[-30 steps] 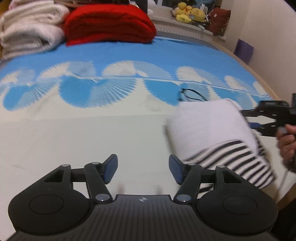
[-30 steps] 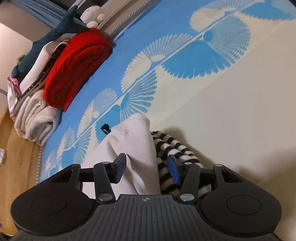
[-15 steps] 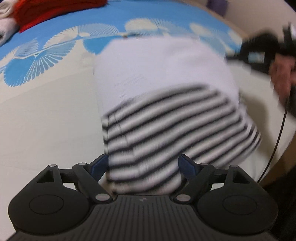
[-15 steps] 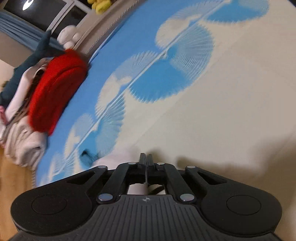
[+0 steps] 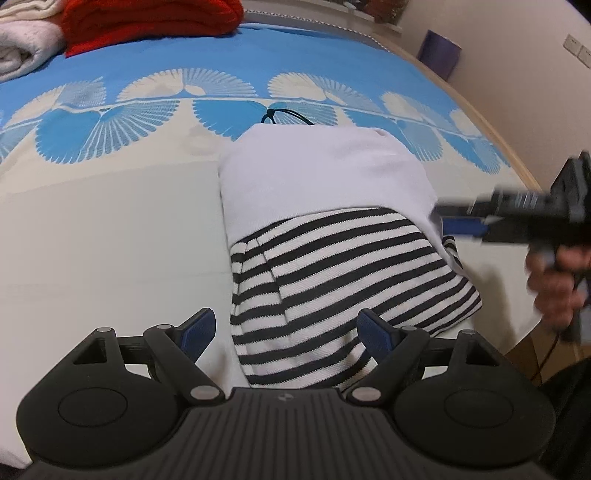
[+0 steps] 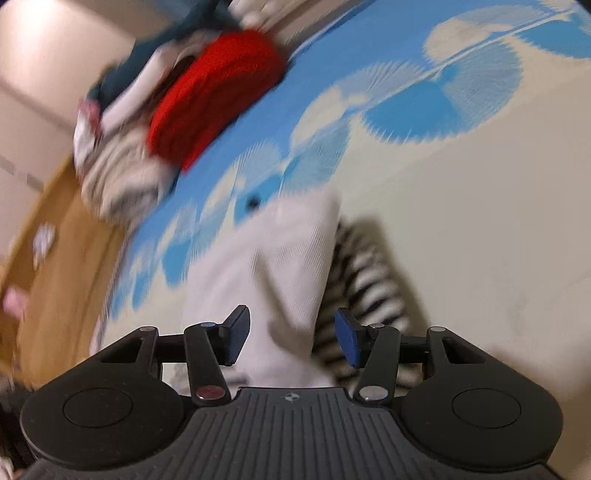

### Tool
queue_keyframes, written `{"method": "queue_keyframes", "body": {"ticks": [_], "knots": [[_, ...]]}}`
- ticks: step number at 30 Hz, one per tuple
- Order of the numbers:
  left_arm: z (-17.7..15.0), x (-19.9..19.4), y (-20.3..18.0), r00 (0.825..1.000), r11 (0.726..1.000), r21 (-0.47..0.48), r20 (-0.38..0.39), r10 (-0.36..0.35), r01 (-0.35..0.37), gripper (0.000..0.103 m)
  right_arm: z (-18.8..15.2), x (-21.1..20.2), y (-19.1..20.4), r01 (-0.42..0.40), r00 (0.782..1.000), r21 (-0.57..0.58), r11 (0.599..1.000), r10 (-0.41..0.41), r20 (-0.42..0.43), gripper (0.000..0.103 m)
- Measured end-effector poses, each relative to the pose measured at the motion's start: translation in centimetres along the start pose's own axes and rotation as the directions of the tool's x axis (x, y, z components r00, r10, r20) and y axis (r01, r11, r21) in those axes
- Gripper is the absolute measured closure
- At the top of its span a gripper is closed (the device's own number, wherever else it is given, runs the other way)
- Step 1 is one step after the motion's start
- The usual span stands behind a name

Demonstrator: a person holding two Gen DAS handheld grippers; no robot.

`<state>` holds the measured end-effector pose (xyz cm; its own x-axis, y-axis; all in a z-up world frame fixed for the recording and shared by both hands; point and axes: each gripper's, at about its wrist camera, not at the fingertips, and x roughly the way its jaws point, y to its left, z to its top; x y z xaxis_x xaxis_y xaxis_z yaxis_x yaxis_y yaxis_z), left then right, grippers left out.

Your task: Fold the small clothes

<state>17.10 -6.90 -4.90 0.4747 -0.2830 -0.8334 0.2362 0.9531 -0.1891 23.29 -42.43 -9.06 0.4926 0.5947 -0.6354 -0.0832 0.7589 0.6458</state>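
A folded small garment lies on the bed, a white part [image 5: 325, 177] at the far end and a black-and-white striped part [image 5: 340, 280] at the near end. My left gripper [image 5: 286, 330] hangs open over the striped end, its blue pads wide apart and clear of the cloth's sides. My right gripper [image 5: 465, 225], blurred and held by a hand [image 5: 557, 284], is at the garment's right edge. In the blurred right wrist view, the right gripper [image 6: 291, 336] has its jaws opening. The white cloth [image 6: 280, 266] lies between them, not pinched.
The bed cover [image 5: 110, 122] is cream with blue fan shapes. A red folded blanket [image 5: 147, 18] and pale towels [image 5: 22, 44] are stacked at the back left. A black cord loop [image 5: 273, 114] lies just behind the garment. The bed's wooden edge [image 5: 517, 162] runs along the right.
My left gripper swung right over the garment's striped end and its jaws widened. My right gripper shut completely half a second ago, then parted again and rolled, with the garment back in its view.
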Motion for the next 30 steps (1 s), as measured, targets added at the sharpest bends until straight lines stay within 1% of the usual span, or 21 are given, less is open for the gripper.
{"method": "queue_keyframes", "body": {"ticks": [2, 3, 4, 5, 7, 9, 12, 13, 14, 15, 16, 17, 18, 20, 22, 24, 26, 27, 28, 29, 30], "knots": [[-0.1, -0.1, -0.2, 1.0, 1.0, -0.002, -0.006, 0.003, -0.003, 0.015, -0.9, 0.6, 1.0, 0.062, 0.998, -0.094, 0.994, -0.065, -0.025, 0.054], [-0.2, -0.3, -0.5, 1.0, 1.0, -0.001, -0.004, 0.005, -0.005, 0.015, -1.1, 0.7, 1.1, 0.077, 0.997, -0.106, 0.991, -0.08, -0.023, 0.062], [-0.2, -0.4, -0.7, 1.0, 1.0, -0.001, 0.0, 0.005, -0.005, 0.015, -1.3, 0.3, 0.9, 0.052, 0.998, -0.087, 0.995, -0.054, -0.021, 0.089], [-0.4, -0.6, -0.9, 1.0, 1.0, -0.005, 0.004, 0.003, -0.003, 0.015, -1.4, -0.4, 0.6, 0.008, 1.0, -0.053, 0.999, -0.009, -0.016, 0.1], [-0.2, -0.7, -1.1, 1.0, 1.0, -0.022, 0.01, -0.004, 0.004, 0.015, -1.5, -2.2, 0.2, -0.054, 0.998, -0.033, 0.998, 0.055, 0.029, 0.101], [0.0, -0.5, -1.1, 1.0, 0.999, -0.044, 0.013, -0.005, 0.006, 0.015, -1.5, -4.4, -0.4, -0.102, 0.99, -0.006, 0.995, 0.102, 0.098, 0.101], [0.6, -0.1, -1.1, 1.0, 0.997, -0.081, 0.009, -0.001, 0.002, 0.015, -1.9, -6.8, -1.2, -0.142, 0.978, 0.048, 0.989, 0.133, 0.16, 0.101], [0.7, 0.1, -1.0, 1.0, 0.995, -0.099, 0.001, 0.001, -0.001, 0.015, -2.1, -7.2, -1.5, -0.142, 0.979, 0.061, 0.988, 0.131, 0.16, 0.101], [0.8, 0.4, -0.9, 1.0, 0.993, -0.116, -0.008, -0.004, 0.003, 0.015, -2.2, -7.2, -1.8, -0.128, 0.983, 0.077, 0.989, 0.116, 0.143, 0.101], [0.8, 0.8, -0.8, 1.0, 0.991, -0.136, -0.019, -0.017, 0.014, 0.015, -2.5, -6.6, -2.2, -0.091, 0.991, 0.094, 0.991, 0.081, 0.103, 0.101], [0.6, 1.5, -0.5, 0.999, 0.988, -0.151, -0.037, -0.028, 0.022, 0.015, -2.8, -5.7, -2.6, -0.043, 0.998, 0.107, 0.993, 0.037, 0.056, 0.101], [0.3, 2.7, -0.3, 0.997, 0.987, -0.159, -0.08, -0.019, 0.006, 0.015, -3.1, -4.5, -2.8, 0.009, 1.0, 0.117, 0.993, -0.009, -0.002, 0.101], [-0.1, 3.9, 0.0, 0.991, 0.986, -0.162, -0.131, 0.005, -0.027, 0.015, -3.6, -3.1, -2.9, 0.077, 0.995, 0.109, 0.991, -0.069, -0.071, 0.101], [-0.9, 5.6, 0.8, 0.98, 0.98, -0.194, -0.199, 0.002, -0.042, 0.015, -3.9, -1.4, -2.3, 0.159, 0.98, 0.043, 0.986, -0.152, -0.127, 0.101], [-0.7, 5.1, 1.0, 0.981, 0.976, -0.216, -0.194, -0.015, -0.028, 0.016, -3.8, -0.6, -1.5, 0.19, 0.973, 0.002, 0.982, -0.188, -0.135, 0.101], [-0.3, 4.0, 0.7, 0.986, 0.981, -0.194, -0.163, -0.037, 0.005, 0.017, -3.4, -0.5, -0.9, 0.209, 0.969, -0.022, 0.978, -0.21, -0.128, 0.101], [-0.2, 3.2, 0.8, 0.99, 0.985, -0.165, -0.122, -0.068, 0.047, 0.017, -3.0, -1.0, -0.7, 0.21, 0.972, -0.02, 0.978, -0.211, -0.103, 0.1], [-0.4, 3.3, 1.0, 0.991, 0.987, -0.152, -0.115, -0.073, 0.055, 0.017, -2.7, -1.6, -0.9, 0.2, 0.977, -0.004, 0.98, -0.2, -0.076, 0.1], [-0.8, 3.7, 1.3, 0.99, 0.99, -0.139, -0.132, -0.058, 0.039, 0.016, -2.3, -2.4, -0.8, 0.179, 0.983, 0.012, 0.984, -0.179, -0.041, 0.096], [-1.3, 4.6, 1.8, 0.985, 0.991, -0.132, -0.168, -0.034, 0.012, 0.015, -2.1, -3.2, -0.7, 0.148, 0.989, 0.021, 0.989, -0.148, -0.007, 0.093], [-1.7, 5.2, 2.2, 0.982, 0.989, -0.148, -0.185, -0.036, 0.009, 0.015, -1.9, -4.1, -0.6, 0.11, 0.994, 0.018, 0.994, -0.11, 0.027, 0.093]]}}
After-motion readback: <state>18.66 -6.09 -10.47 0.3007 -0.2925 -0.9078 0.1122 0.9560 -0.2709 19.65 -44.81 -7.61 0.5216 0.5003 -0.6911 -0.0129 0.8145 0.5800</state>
